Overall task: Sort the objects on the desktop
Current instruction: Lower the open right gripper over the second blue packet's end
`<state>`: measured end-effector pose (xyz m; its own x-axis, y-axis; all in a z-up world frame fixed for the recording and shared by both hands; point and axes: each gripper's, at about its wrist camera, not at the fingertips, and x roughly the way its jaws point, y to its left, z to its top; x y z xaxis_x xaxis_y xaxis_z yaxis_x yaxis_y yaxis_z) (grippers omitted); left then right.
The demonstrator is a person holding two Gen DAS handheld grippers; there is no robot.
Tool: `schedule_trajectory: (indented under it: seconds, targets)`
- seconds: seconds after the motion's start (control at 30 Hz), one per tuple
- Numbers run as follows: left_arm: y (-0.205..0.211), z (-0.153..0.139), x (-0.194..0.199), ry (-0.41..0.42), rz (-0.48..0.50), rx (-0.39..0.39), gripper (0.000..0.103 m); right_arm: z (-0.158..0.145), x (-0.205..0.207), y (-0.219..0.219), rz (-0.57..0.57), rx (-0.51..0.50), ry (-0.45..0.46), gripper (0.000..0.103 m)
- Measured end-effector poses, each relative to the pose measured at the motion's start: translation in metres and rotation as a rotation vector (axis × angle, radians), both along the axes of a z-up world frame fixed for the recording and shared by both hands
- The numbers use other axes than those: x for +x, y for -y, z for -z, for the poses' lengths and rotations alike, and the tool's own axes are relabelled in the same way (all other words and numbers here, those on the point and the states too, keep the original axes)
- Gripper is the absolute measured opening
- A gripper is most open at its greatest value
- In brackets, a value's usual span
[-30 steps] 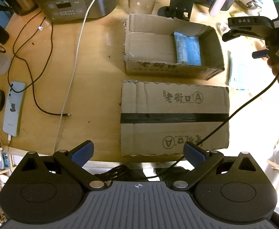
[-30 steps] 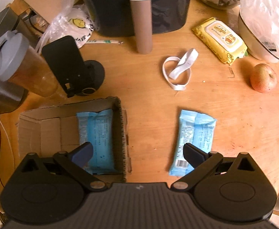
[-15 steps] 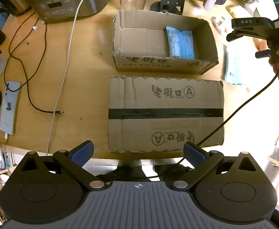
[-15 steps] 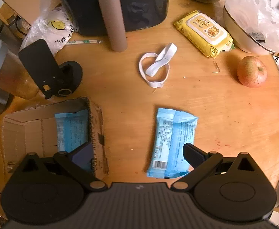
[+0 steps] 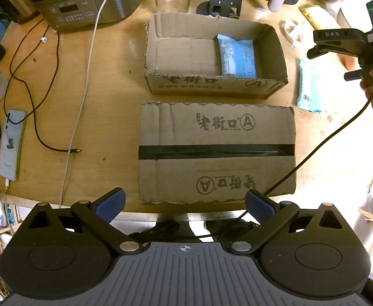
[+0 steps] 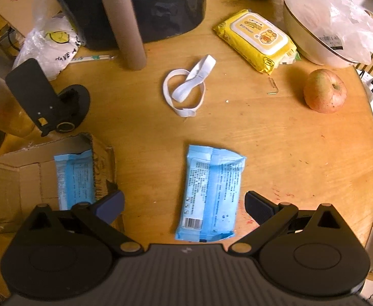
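Below right claw [image 6: 183, 205], spread wide, blue pkt [image 6: 209, 191] partly hidden; left claw [image 5: 185, 205] agape.

In the right wrist view the open box [image 6: 43, 176] is cut off at nine o'clock, its near end behind the gripper body. The print on the blue packet [image 6: 209, 191] is too small to read. In the left wrist view, the packet [image 5: 310, 86] at two o'clock is blurred.
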<state>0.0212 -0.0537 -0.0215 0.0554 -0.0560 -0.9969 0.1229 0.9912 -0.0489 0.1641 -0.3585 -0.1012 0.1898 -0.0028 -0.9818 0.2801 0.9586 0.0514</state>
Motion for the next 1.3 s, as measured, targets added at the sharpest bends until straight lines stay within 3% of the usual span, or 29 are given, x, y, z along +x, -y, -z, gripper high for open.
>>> schedule_trajectory:
  seconds: [0.97, 1.3]
  targets:
    - [0.009, 0.006, 0.011, -0.02, 0.002, 0.013, 0.103, 0.028, 0.001, 0.036, 0.109, -0.004, -0.031, 0.103]
    - [0.01, 0.005, 0.009, -0.02, 0.007, 0.018, 0.103, 0.056, -0.003, 0.043, 0.201, 0.032, -0.035, 0.103]
